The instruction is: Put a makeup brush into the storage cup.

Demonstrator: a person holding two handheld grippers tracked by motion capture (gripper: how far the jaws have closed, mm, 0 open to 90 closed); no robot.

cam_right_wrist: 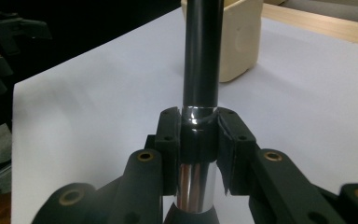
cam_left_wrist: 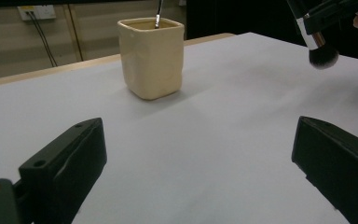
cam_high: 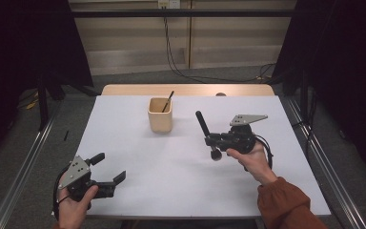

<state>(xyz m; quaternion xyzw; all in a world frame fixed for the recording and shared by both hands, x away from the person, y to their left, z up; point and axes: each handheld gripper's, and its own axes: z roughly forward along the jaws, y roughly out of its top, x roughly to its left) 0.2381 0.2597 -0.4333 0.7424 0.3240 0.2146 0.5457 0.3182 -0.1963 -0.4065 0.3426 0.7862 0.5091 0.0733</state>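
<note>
A cream square cup (cam_high: 160, 115) stands on the white table (cam_high: 171, 167), with a thin dark brush handle (cam_high: 167, 101) sticking out of it. My right gripper (cam_high: 210, 140) is to the right of the cup and is shut on a thick makeup brush (cam_high: 206, 133). Its jaws clamp the brush at the silver ferrule (cam_right_wrist: 196, 140), black handle (cam_right_wrist: 202, 51) pointing up and away, bristles (cam_left_wrist: 323, 56) hanging down. My left gripper (cam_high: 108, 171) rests near the table's front left corner, jaws wide open with nothing between them. The cup (cam_left_wrist: 152, 57) lies ahead of it.
A wooden strip (cam_high: 186, 90) borders the table's far edge. Metal rails (cam_high: 24, 167) run along both sides on the floor, and cables (cam_high: 181, 67) hang behind. Black curtains (cam_high: 24, 43) flank the space.
</note>
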